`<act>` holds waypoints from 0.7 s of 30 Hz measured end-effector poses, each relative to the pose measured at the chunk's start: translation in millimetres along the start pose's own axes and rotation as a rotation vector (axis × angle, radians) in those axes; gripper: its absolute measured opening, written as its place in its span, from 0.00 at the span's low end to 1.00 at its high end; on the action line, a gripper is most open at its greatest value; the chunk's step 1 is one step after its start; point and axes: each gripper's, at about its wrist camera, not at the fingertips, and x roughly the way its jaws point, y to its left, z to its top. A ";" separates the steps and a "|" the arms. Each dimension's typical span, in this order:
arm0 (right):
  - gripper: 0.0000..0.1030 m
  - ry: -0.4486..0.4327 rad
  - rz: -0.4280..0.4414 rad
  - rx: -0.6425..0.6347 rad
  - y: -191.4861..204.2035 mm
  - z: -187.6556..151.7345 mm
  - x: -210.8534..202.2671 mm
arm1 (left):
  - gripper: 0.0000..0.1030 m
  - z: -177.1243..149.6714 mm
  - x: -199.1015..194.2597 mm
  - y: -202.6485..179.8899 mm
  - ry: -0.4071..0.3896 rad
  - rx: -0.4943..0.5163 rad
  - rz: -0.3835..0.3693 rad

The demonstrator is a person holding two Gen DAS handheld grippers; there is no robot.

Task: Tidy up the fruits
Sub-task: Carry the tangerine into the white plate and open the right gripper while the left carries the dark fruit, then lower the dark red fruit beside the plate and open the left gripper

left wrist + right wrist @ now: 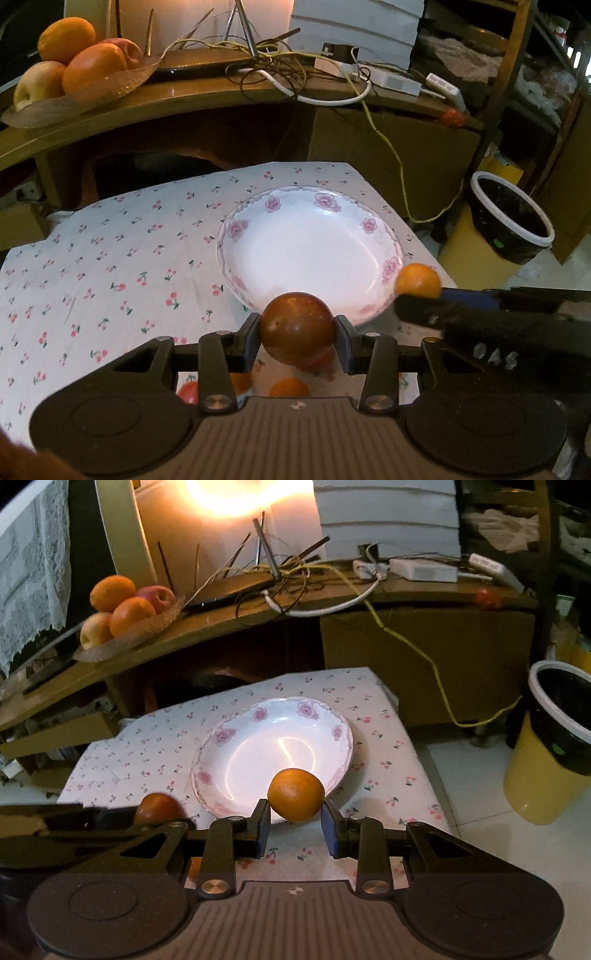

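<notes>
While left hand-held gripper [297, 334] clamps red fruit [297, 328], right [295, 812] clamps orange [296, 794] over plate rim [343, 775].

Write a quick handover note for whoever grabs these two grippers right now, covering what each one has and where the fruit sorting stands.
Left gripper: shut on a dark red fruit, held at the near rim of the floral plate.
Right gripper: shut on a small orange, also at the plate's near rim.
Plate: nothing in it yet; it sits on the cherry-print cloth.
Done: both fruits picked up.
Left: probably set both on the plate, then fetch the loose fruits lying on the cloth beneath the left gripper.
</notes>
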 end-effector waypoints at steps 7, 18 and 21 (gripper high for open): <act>0.30 0.032 0.009 -0.064 5.1 11.9 38.2 | 0.44 8.0 26.9 15.6 0.024 -0.003 0.041; 0.40 0.066 -0.019 -0.140 18.0 22.7 63.4 | 0.50 9.0 29.8 37.4 0.037 -0.074 0.034; 0.41 0.052 -0.020 -0.159 19.7 23.0 59.1 | 0.50 10.4 23.1 35.7 0.012 -0.065 0.038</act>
